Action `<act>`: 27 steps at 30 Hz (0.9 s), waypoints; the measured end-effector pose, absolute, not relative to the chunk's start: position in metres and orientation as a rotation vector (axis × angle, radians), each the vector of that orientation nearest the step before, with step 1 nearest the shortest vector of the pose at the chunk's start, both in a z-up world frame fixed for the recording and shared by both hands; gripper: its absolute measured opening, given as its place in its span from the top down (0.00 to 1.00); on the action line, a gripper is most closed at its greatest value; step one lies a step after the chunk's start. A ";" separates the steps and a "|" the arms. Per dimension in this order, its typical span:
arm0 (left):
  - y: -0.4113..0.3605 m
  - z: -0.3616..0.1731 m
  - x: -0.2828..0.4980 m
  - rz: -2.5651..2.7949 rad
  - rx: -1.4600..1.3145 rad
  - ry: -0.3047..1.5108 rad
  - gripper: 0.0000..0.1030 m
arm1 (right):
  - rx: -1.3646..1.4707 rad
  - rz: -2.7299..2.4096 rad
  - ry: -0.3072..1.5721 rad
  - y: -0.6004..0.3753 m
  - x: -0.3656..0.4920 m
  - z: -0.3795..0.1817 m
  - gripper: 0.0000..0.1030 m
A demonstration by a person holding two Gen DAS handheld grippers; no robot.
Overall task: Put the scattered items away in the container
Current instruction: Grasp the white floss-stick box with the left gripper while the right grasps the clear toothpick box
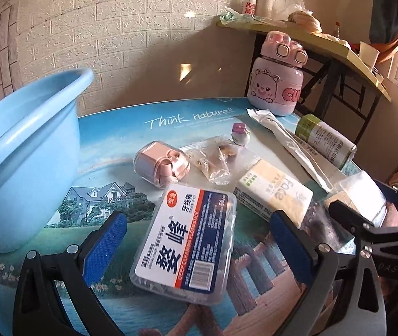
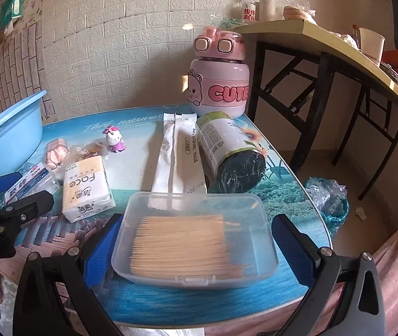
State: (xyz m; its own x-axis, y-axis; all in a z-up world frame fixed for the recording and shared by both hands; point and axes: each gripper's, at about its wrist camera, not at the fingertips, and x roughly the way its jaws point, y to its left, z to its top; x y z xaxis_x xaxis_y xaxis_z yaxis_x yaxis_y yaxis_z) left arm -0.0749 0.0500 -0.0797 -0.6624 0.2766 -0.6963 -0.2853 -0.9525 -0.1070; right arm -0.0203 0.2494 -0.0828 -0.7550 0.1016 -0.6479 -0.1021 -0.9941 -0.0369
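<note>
A light blue basin stands at the table's left; it also shows in the right wrist view. My left gripper is open, its blue pads either side of a clear floss-pick box lying on the table. My right gripper is open around a clear toothpick box, not touching it. Scattered items: a Face tissue pack, a white toothbrush packet, a green-labelled roll, a small cat figurine, a pink case and a clear bag.
A pink CUTE bottle stands at the table's back edge. A yellow-topped folding table with cups stands to the right. A crumpled plastic bag lies on the floor. A brick-pattern wall is behind.
</note>
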 end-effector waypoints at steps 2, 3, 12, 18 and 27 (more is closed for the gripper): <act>0.050 -0.080 -0.076 2.615 -1.082 0.017 0.02 | -1.054 2.854 -0.001 0.249 -0.022 -0.085 0.00; 0.051 -0.080 -0.075 2.611 -1.075 0.027 0.03 | -1.058 2.856 -0.003 0.249 -0.023 -0.086 0.00; 0.061 -0.087 -0.074 2.597 -1.097 0.148 0.31 | -1.068 2.874 0.028 0.252 -0.031 -0.092 0.00; 0.057 -0.086 -0.073 2.618 -1.066 0.134 0.44 | -1.060 2.884 0.051 0.253 -0.028 -0.093 0.09; 0.056 -0.085 -0.071 2.622 -1.049 0.120 0.48 | -1.083 2.876 0.087 0.251 -0.027 -0.094 0.10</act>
